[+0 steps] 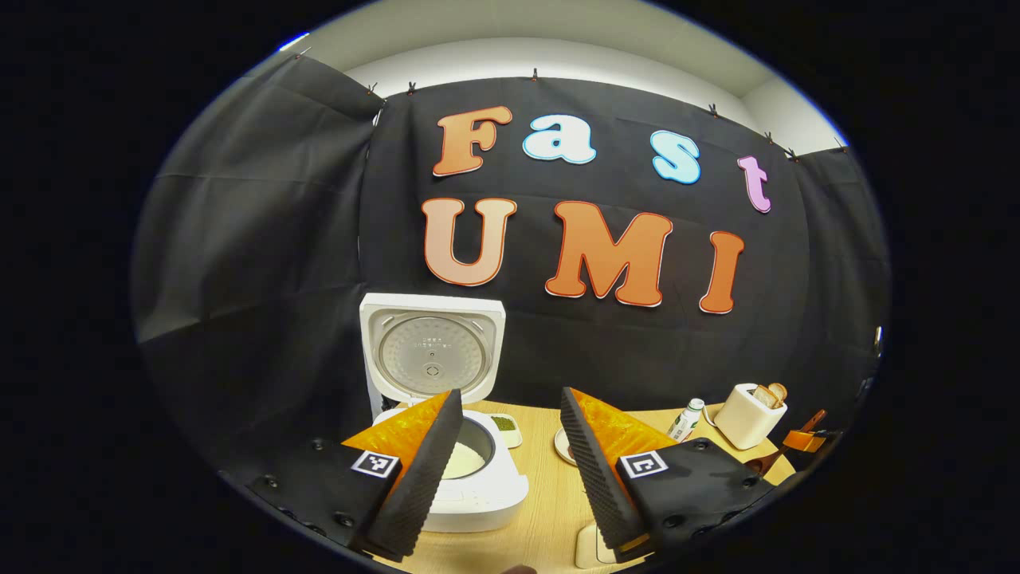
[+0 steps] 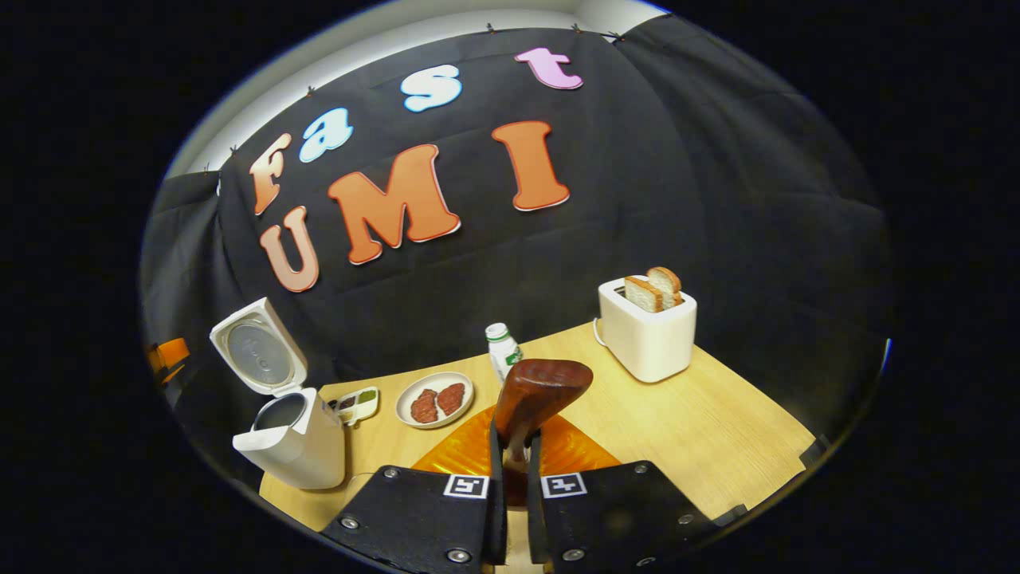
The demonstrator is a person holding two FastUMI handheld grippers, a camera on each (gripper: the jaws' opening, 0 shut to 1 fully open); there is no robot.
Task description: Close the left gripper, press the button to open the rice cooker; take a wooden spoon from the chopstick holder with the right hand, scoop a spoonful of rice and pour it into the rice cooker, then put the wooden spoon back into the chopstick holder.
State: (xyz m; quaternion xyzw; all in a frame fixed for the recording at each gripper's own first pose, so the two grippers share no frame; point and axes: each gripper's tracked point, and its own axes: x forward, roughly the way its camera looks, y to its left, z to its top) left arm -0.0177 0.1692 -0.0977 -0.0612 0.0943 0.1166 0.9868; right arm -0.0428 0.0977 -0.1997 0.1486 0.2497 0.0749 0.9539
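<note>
The white rice cooker (image 1: 478, 494) stands open on the wooden table, its lid (image 1: 431, 351) tipped up and back, with white rice in the pot. My left gripper (image 1: 511, 395) is open and holds nothing; its left finger overlaps the cooker's front. In the right gripper view the rice cooker (image 2: 296, 446) sits at the left with its lid (image 2: 256, 351) raised. My right gripper (image 2: 516, 434) is shut on the handle of the wooden spoon (image 2: 542, 387), whose dark bowl stands up above the fingertips. The wooden spoon (image 1: 769, 458) also appears far right in the left gripper view.
A white toaster (image 2: 647, 331) with two bread slices stands at the back right. A small bottle (image 2: 502, 349), a plate (image 2: 435, 399) with meat pieces and a small sauce dish (image 2: 356, 403) lie between the cooker and the toaster. A pale object (image 1: 594, 546) sits at the table's near edge.
</note>
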